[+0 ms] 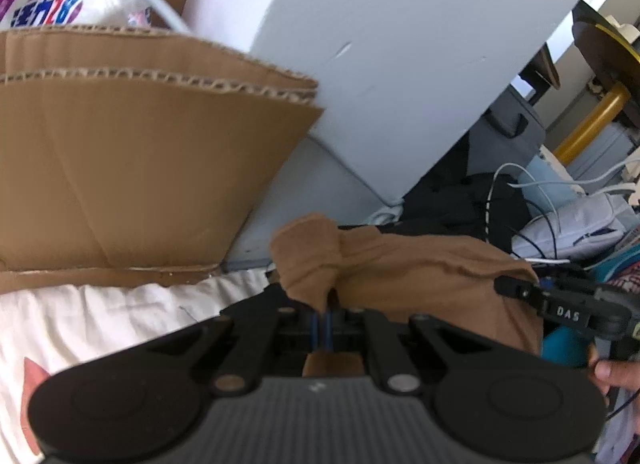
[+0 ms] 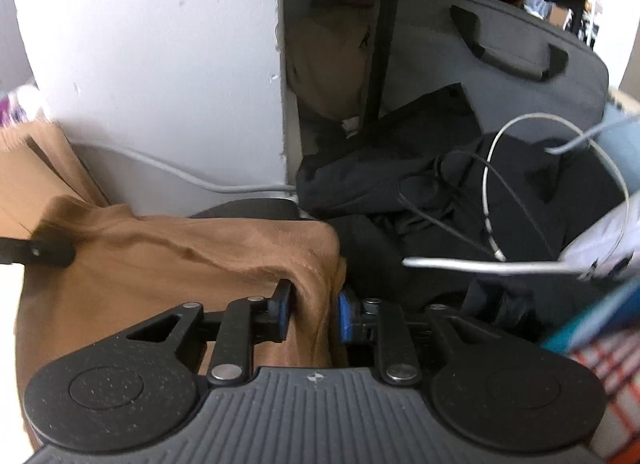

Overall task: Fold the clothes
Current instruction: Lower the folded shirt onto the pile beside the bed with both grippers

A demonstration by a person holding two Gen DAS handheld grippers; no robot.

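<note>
A brown garment (image 1: 424, 268) hangs stretched between both grippers above a white sheet. In the left wrist view my left gripper (image 1: 322, 314) is shut on one bunched corner of it, and the cloth bulges over the fingertips. Its black tip (image 2: 44, 252) also shows at the left edge of the right wrist view, pinching the cloth. My right gripper (image 2: 314, 314) holds the other edge of the brown garment (image 2: 168, 264), with a fold of cloth filling the gap between its blue pads (image 2: 285, 314). The right gripper (image 1: 516, 289) appears at the right of the left wrist view, with a hand (image 1: 614, 372) behind it.
A cardboard box (image 1: 140, 168) stands close on the left, with a white panel (image 1: 400, 44) behind it. A grey bag (image 2: 500, 64), a heap of black clothing (image 2: 400, 192) and loose white cables (image 2: 486, 184) lie to the right. A white sheet (image 1: 100, 324) lies below.
</note>
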